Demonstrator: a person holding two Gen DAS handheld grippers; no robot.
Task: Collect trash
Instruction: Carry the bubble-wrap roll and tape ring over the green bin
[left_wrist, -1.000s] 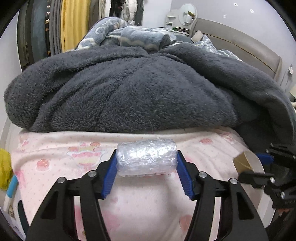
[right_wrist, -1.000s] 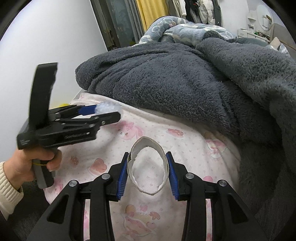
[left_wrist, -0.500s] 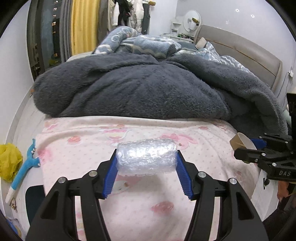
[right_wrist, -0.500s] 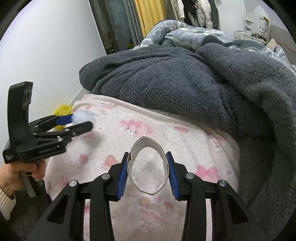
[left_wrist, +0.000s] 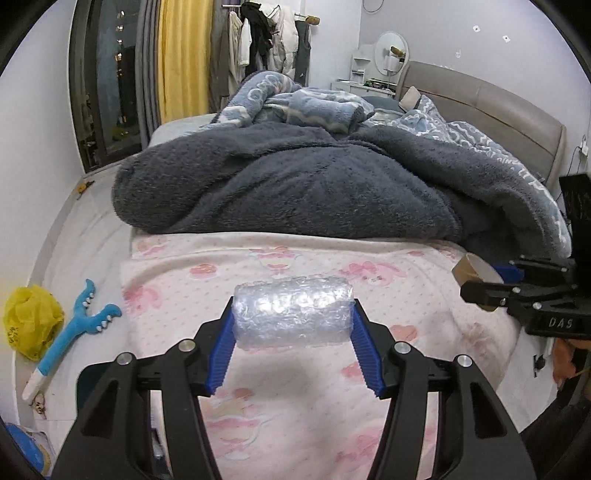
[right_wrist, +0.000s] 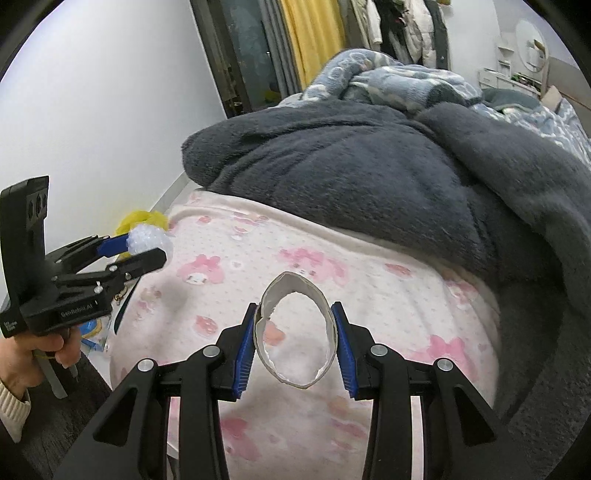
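Bed (left_wrist: 295, 258) | left tongs (left_wrist: 293, 317) clamp bubble-wrap roll (left_wrist: 293, 312) | right tongs (right_wrist: 295, 332) squeeze cardboard ring (right_wrist: 325, 314)

We've got the left gripper (left_wrist: 293, 325) clamped on a bubble-wrap roll (left_wrist: 293, 314), pitched down. Right gripper (right_wrist: 295, 332) squeezes a cardboard ring (right_wrist: 328, 317), left gripper off to its left.

**Legible markings**

"DAS" is read in pale letters on the black body of the right gripper (left_wrist: 480, 286), seen from the left wrist view. A line of small pale lettering is noted on the body of the left gripper (right_wrist: 149, 248) in the right wrist view; it is too blurred to be read. No other text is made out.
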